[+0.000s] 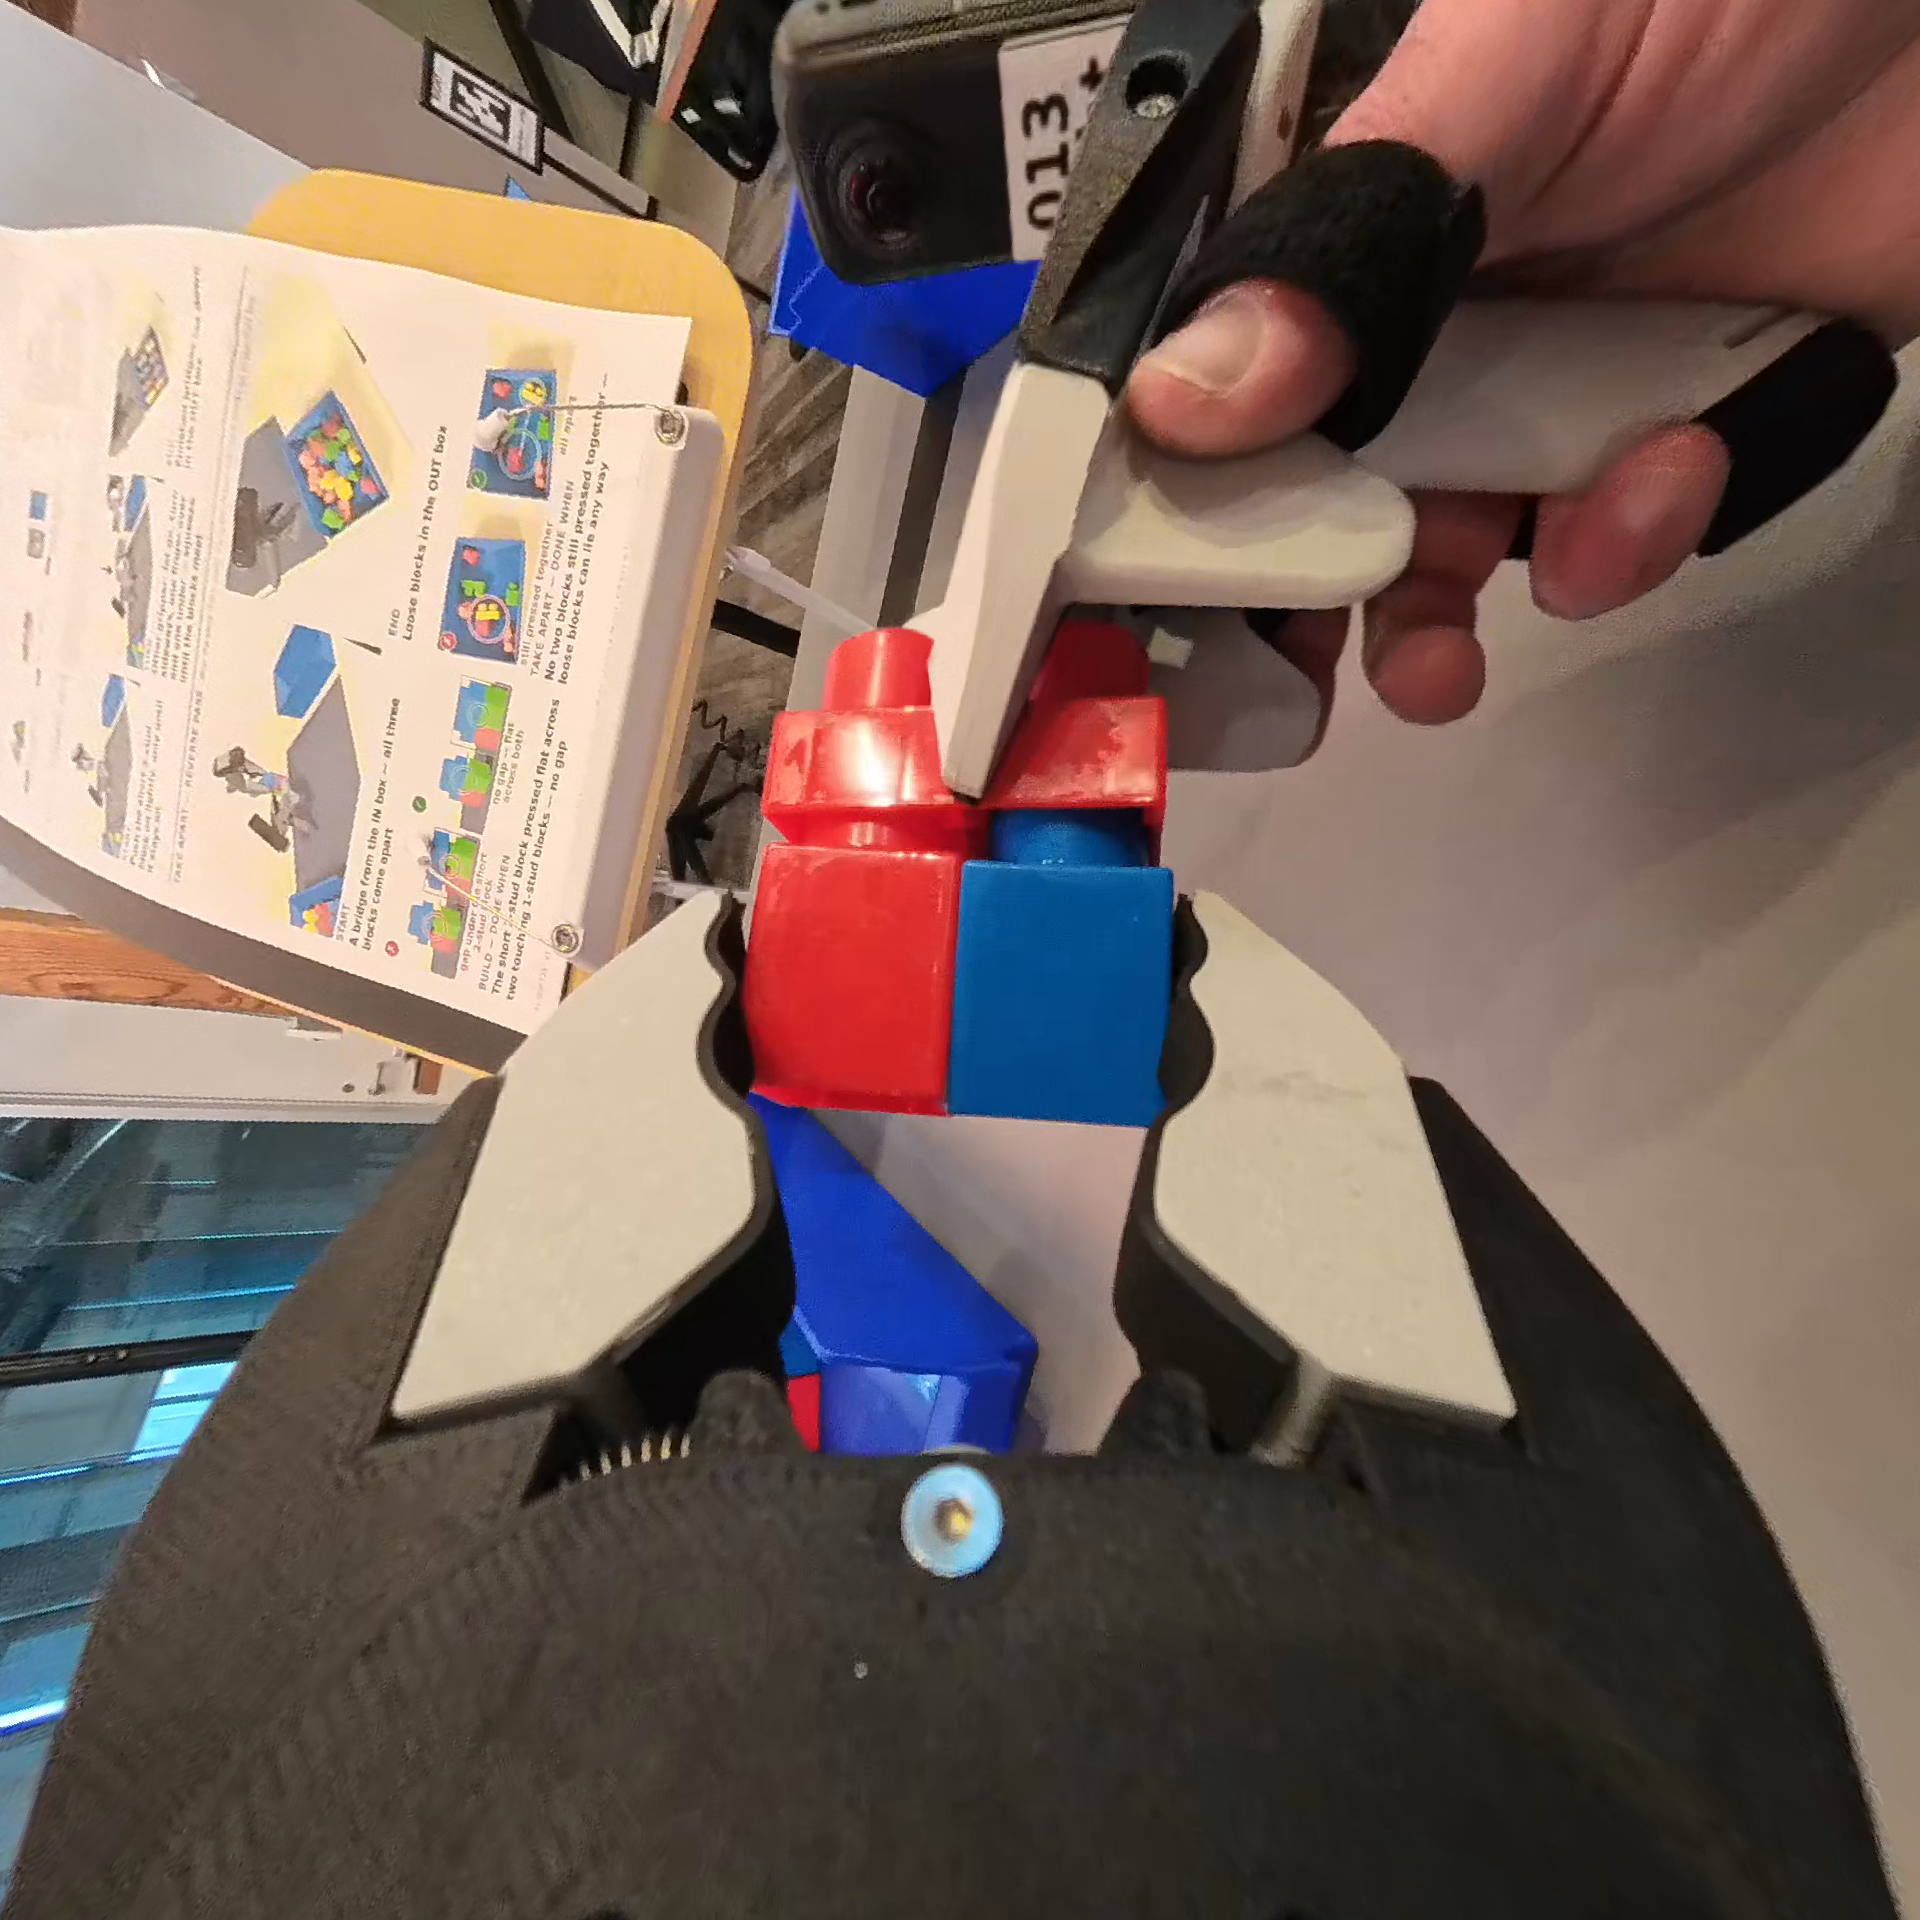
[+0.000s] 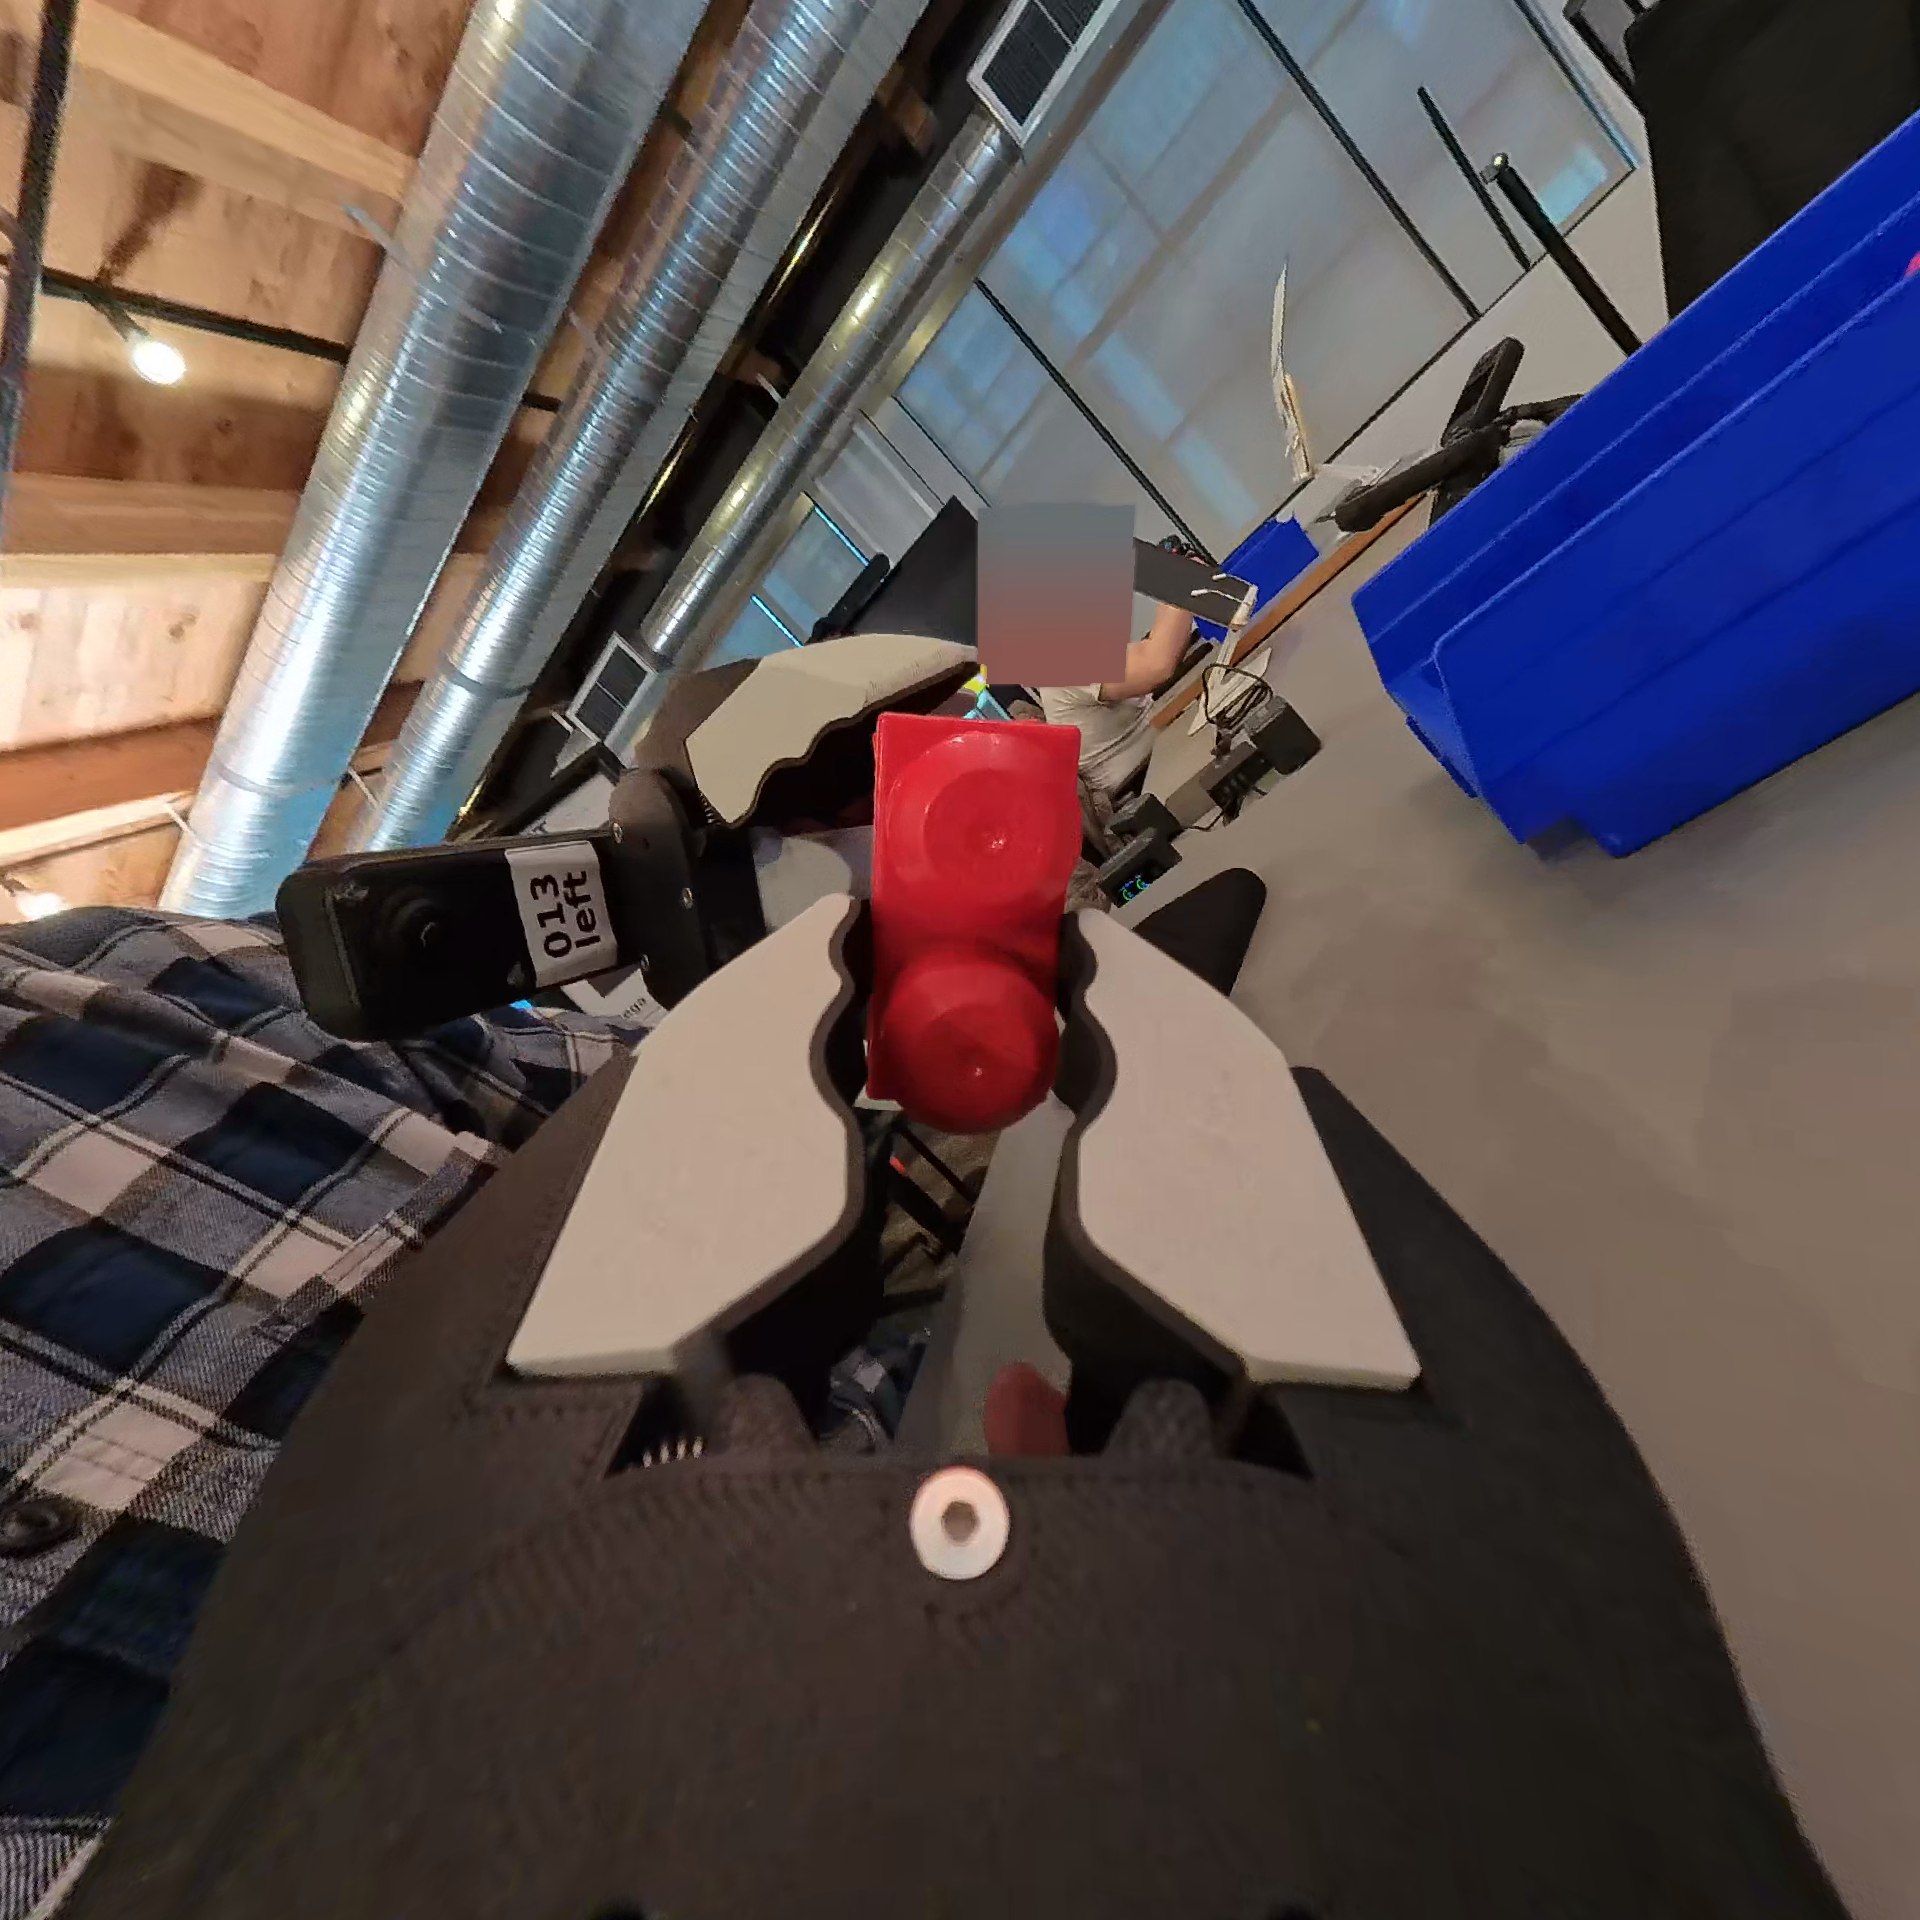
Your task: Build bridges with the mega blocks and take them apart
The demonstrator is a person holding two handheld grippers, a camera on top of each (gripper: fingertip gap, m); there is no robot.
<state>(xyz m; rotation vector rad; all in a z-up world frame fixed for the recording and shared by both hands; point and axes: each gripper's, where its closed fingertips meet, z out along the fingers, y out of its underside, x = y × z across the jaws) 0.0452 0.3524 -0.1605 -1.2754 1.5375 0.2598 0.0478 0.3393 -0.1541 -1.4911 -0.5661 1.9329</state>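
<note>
At frame centre the left gripper (image 1: 961, 971) clamped the red (image 1: 852, 966) and blue (image 1: 1060, 997) blocks together; the right gripper (image 2: 961, 997) pinched the red cap (image 2: 971, 904), best worked straight along the studs.

A printed instruction sheet (image 1: 343, 613) lies on a yellow board (image 1: 665, 260). Silver ventilation ducts (image 2: 436, 416) run under wooden beams (image 2: 208, 135). A plaid shirt (image 2: 208, 1195) fills the lower left.

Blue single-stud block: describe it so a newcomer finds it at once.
Start at the left tongs, which clamp two blocks side by side. The blue single-stud block sits beside the red one, under the red two-stud cap. It is the only blue piece of the three.
</note>
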